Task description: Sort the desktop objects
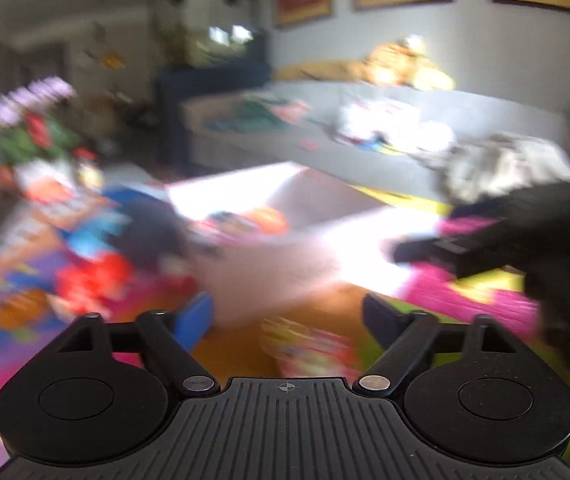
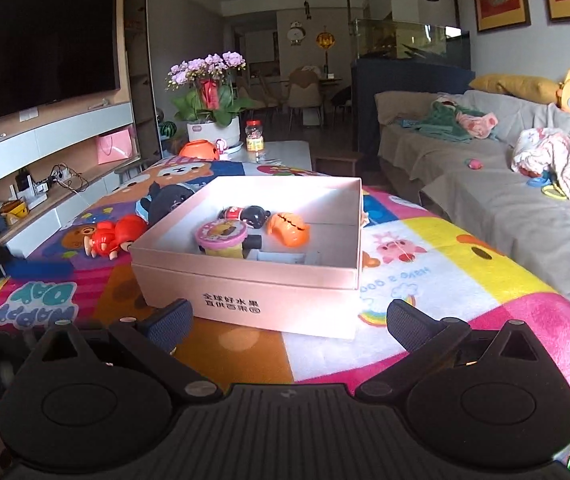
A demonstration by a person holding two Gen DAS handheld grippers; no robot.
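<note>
Box [image 2: 269, 276], pink and open-topped, sits on my cartoon-print mat [image 2: 445, 264]; inside: pink-lidded pot [image 2: 223, 236], orange toy [image 2: 288, 228], black-and-red figure [image 2: 245, 213]. Red doll [image 2: 115, 236] and dark plush [image 2: 169, 198] lie just left of it. Sofa [image 2: 497, 200] beyond. My left tongs [image 1: 287, 320] and right tongs [image 2: 289, 320] gape, empty. Left view is blurred; only it shows the right tongs' arm.

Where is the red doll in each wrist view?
Left wrist: red doll, blurred, lower left, left of the pink box.
Right wrist: red doll, left of centre on the mat, beside the box's left wall.
Shared landmark: the purple orchid pot.
</note>
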